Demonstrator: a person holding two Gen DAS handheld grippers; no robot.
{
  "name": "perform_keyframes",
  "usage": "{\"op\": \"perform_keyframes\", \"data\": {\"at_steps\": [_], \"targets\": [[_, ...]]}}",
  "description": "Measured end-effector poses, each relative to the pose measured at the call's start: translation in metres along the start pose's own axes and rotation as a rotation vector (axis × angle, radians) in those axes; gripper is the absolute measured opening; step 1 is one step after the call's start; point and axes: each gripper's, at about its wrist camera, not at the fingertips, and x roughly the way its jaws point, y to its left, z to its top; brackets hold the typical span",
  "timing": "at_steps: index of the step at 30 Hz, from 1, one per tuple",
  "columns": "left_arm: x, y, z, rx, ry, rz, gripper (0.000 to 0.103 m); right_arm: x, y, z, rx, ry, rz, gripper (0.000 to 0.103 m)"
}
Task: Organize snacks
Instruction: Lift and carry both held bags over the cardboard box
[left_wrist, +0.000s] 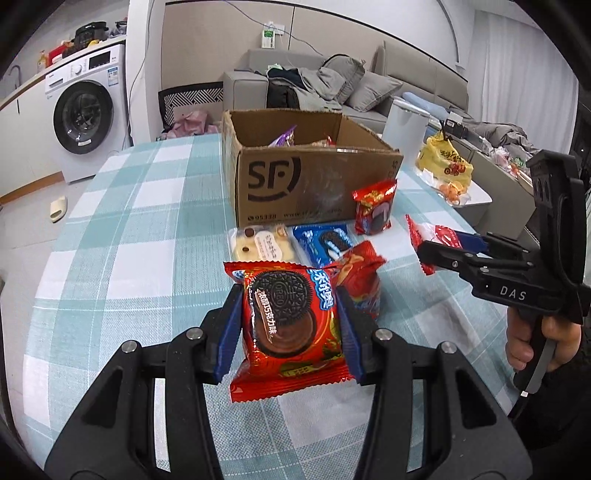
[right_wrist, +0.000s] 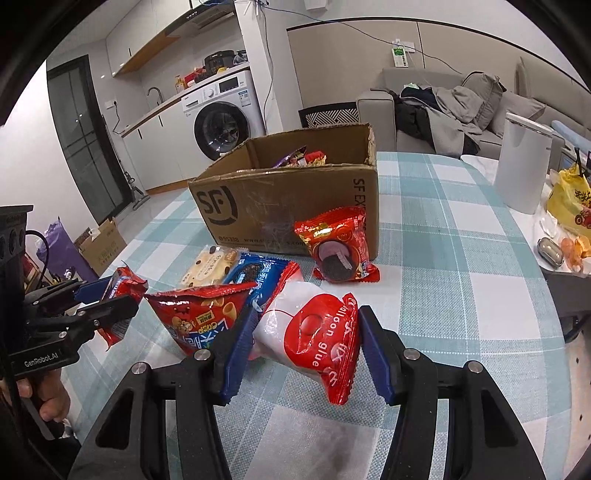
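Observation:
My left gripper (left_wrist: 290, 317) is shut on a red Oreo packet (left_wrist: 291, 325), held above the table; it also shows in the right wrist view (right_wrist: 122, 295). My right gripper (right_wrist: 304, 343) is shut on a red and white balloon-glue packet (right_wrist: 317, 332), also seen in the left wrist view (left_wrist: 432, 240). The open SF cardboard box (left_wrist: 295, 184) stands ahead with several snacks inside. On the cloth before it lie a cream biscuit pack (left_wrist: 258, 247), a blue Oreo pack (left_wrist: 325, 243), a red crisp bag (right_wrist: 199, 314) and another red Oreo packet (right_wrist: 340, 247).
The table has a blue-and-white checked cloth (left_wrist: 147, 240). A white kettle (right_wrist: 524, 166) and a yellow bag (right_wrist: 569, 203) stand at the right. A washing machine (left_wrist: 88, 110) and a grey sofa (left_wrist: 369, 85) are behind the table.

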Motion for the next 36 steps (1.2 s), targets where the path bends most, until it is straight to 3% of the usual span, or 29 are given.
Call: {"op": "perform_keyframes", "data": {"at_steps": [25,36], "targets": [[-0.001,-0.016,0.060,0.036,-0.106,0.014,0.045,-0.036,0.009,0.056,-0.027,-0.144,0.030,0.057],[0.004,-0.023,0.091,0.064,-0.140,0.023,0.045,-0.038,0.006,0.076,-0.025,-0.165,0.038,0.057]]}}
